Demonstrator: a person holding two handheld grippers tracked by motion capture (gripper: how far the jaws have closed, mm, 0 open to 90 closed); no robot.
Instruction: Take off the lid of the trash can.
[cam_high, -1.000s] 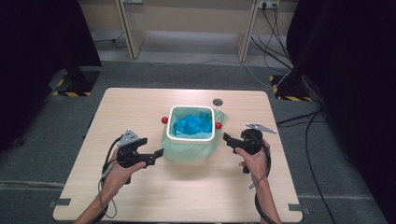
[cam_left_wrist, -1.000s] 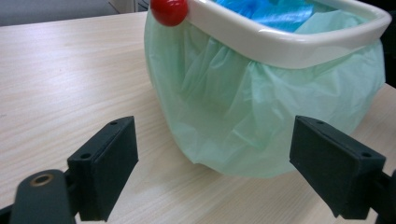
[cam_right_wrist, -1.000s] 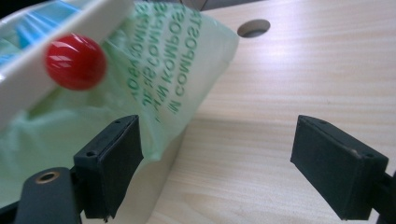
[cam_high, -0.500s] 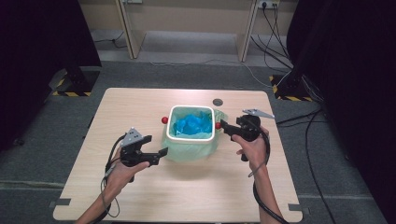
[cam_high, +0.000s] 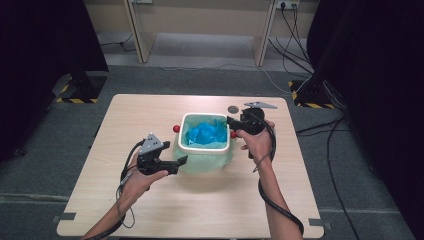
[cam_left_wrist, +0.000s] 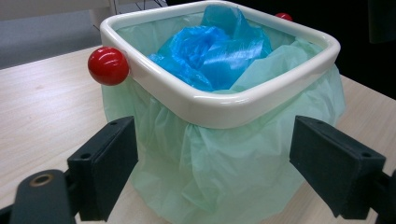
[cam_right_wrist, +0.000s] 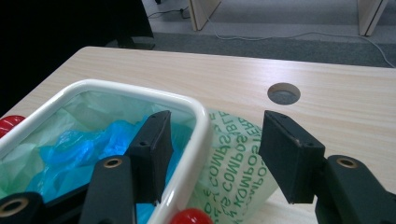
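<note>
A white square-rimmed bin (cam_high: 205, 148) stands mid-table, lined with a pale green bag (cam_high: 210, 161) that holds a crumpled blue bag (cam_high: 207, 132). Red knobs (cam_high: 176, 129) stick out at its left and right sides. My left gripper (cam_high: 179, 165) is open at the bin's front left; in its view the jaws frame the green liner (cam_left_wrist: 219, 163) below the rim (cam_left_wrist: 219, 107) without touching it. My right gripper (cam_high: 231, 122) is at the right rim. Its jaws have just been closing and straddle the rim (cam_right_wrist: 198, 126), one inside, one outside, with gaps still showing.
A round hole (cam_high: 233, 108) lies in the table behind the bin, close to the right gripper. The table's right edge (cam_high: 295, 150) is near the right forearm. Cables (cam_high: 300, 45) and taped stand bases (cam_high: 310, 95) sit on the floor beyond.
The right gripper rose and moved in from the bin's right front to its right rim, jaws narrowing around the rim. The left gripper edged slightly toward the bin.
</note>
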